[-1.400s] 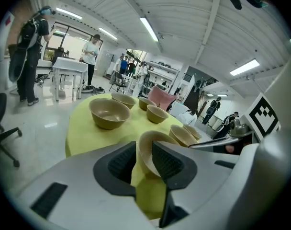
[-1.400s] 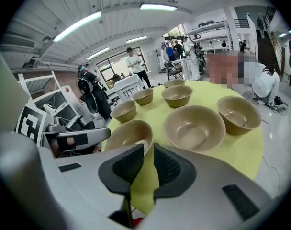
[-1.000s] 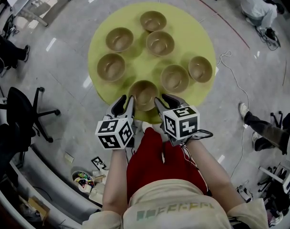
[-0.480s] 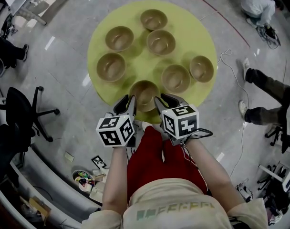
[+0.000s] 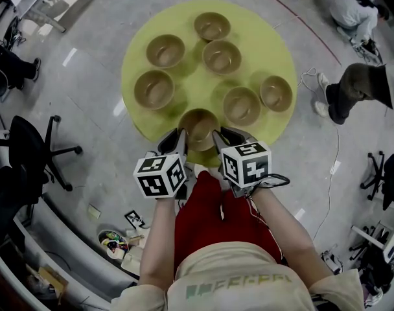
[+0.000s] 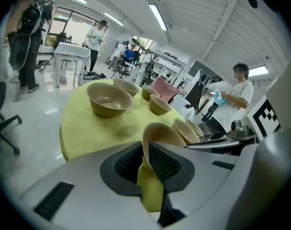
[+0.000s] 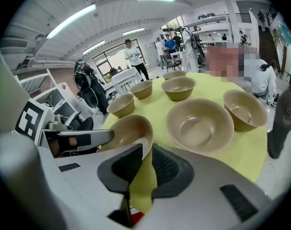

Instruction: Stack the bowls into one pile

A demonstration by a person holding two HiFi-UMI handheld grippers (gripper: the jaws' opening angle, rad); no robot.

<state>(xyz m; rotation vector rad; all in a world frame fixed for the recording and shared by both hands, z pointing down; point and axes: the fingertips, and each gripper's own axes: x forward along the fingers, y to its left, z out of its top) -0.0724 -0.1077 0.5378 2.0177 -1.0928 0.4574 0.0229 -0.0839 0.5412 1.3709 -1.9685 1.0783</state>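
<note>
There were seven tan bowls (image 5: 222, 57) and one round yellow-green table (image 5: 269, 45). There were two grippers, the left gripper (image 5: 173, 138) and the right gripper (image 5: 227, 136), and one black office chair (image 5: 28, 149).

Smooth, softly glossy tan bowls (image 5: 221, 57), matt yellow-green tabletop (image 5: 256, 49), polished grey floor (image 5: 87, 118), ribbed black pads (image 6: 163, 163)
</note>
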